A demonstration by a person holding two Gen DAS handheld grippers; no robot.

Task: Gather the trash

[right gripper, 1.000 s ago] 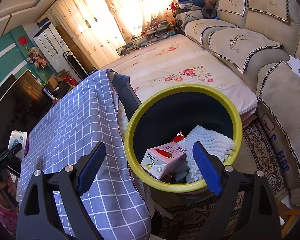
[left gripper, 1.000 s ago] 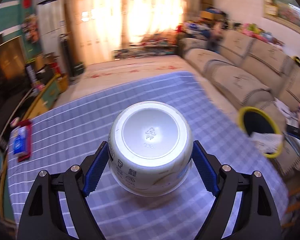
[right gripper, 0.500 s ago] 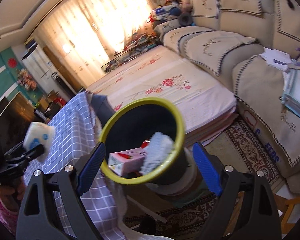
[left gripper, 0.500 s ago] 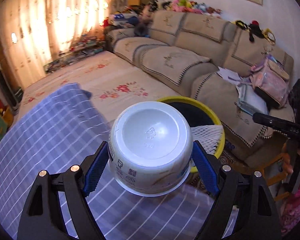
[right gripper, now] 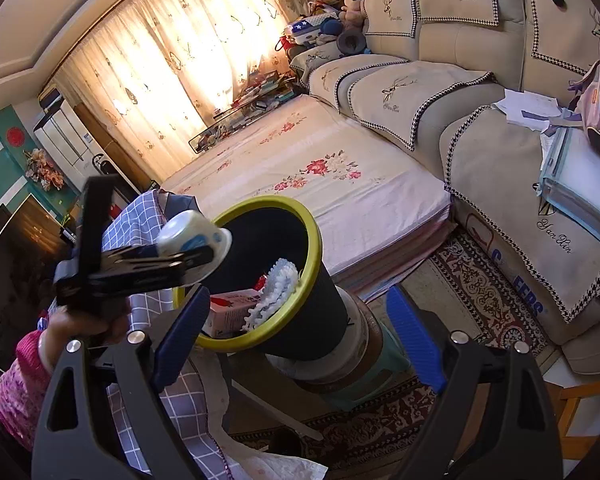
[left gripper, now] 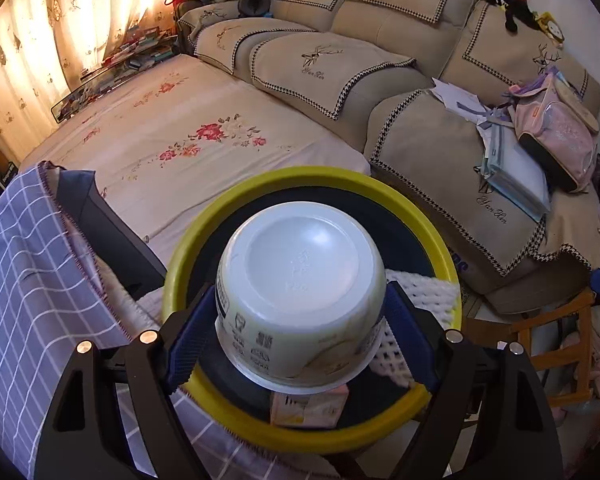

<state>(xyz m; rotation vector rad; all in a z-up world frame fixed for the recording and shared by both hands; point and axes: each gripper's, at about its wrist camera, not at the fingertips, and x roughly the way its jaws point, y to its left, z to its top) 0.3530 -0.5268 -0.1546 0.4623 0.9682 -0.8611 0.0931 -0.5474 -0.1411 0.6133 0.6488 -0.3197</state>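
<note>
**Bowl held over the bin**

Left gripper: blue ribbed jaws clamped on a round, glossy white plastic bowl, bottom toward the camera, printed label on its side. A second ago it hung above the checked cloth on the table; now it sits over the dark, yellow-rimmed bin. Inside the bin: a cardboard carton and a white knitted cloth. Right gripper: jaws wide, holding nothing, beside the bin.
</note>
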